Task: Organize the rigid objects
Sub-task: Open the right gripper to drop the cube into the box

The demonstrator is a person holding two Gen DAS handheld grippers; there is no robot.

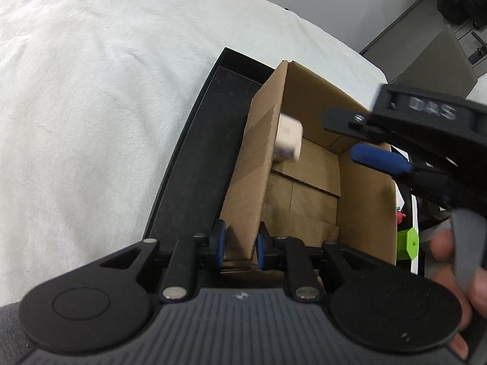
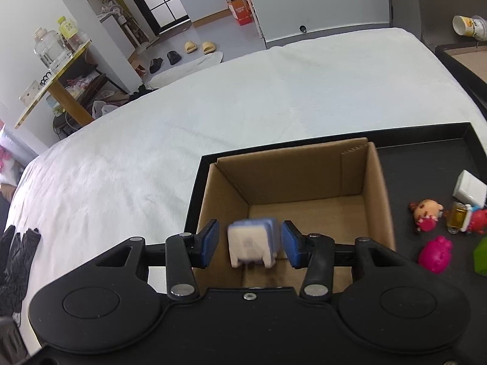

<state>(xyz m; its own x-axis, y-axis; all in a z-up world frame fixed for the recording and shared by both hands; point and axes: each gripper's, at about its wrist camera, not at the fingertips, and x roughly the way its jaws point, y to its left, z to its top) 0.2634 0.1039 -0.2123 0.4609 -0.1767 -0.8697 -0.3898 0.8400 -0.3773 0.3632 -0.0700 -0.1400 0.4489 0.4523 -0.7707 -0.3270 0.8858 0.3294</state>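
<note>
A brown cardboard box stands open-topped on a black tray. My left gripper is shut on the box's near wall, one blue pad on each side of the cardboard. Over the box mouth my right gripper stands open. A small white block with a blue back sits blurred between its pads, with a gap on each side and no pad touching it. In the left wrist view the same white block is blurred in the air inside the box, left of the right gripper.
Right of the box, the tray holds a doll, a red figure with a yellow mug, a pink toy, a white block and a green piece. A white blanket surrounds the tray. Black gloves lie far left.
</note>
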